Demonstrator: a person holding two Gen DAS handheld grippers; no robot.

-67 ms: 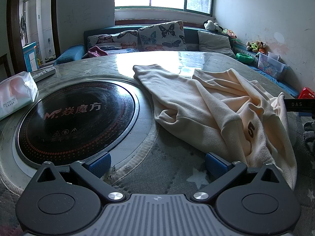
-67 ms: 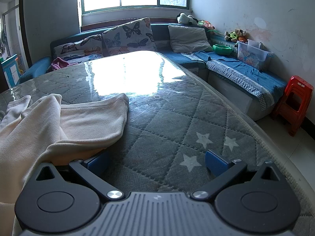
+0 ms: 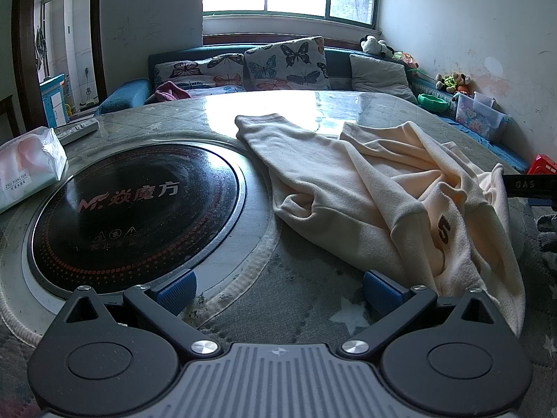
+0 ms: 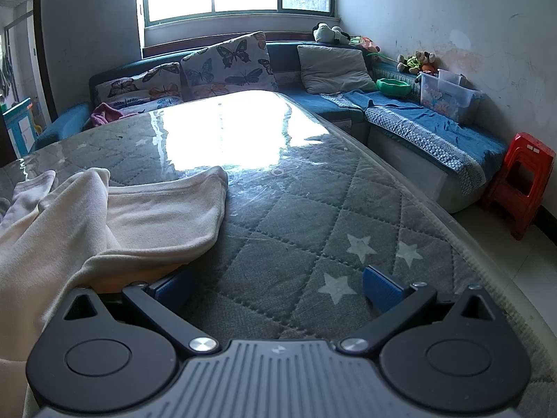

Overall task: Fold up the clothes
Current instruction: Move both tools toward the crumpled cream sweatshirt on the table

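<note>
A cream sweatshirt [image 3: 376, 188] lies crumpled on the round table, one sleeve stretched toward the far side. My left gripper [image 3: 278, 287] is open, low over the table, with the garment's near edge just right of its right fingertip. In the right wrist view the same cream sweatshirt [image 4: 104, 216] fills the left side, and its fold drapes against the left finger of my right gripper [image 4: 278, 287], which is open over the quilted star-patterned table cover [image 4: 313, 230]. Nothing sits between either pair of fingers.
A black round induction hob [image 3: 135, 205] is set in the table's middle. A tissue pack [image 3: 28, 167] and a remote control [image 3: 76, 129] lie at the far left. A sofa with butterfly cushions [image 4: 226, 66] wraps the room. A red stool [image 4: 518, 181] stands on the floor to the right.
</note>
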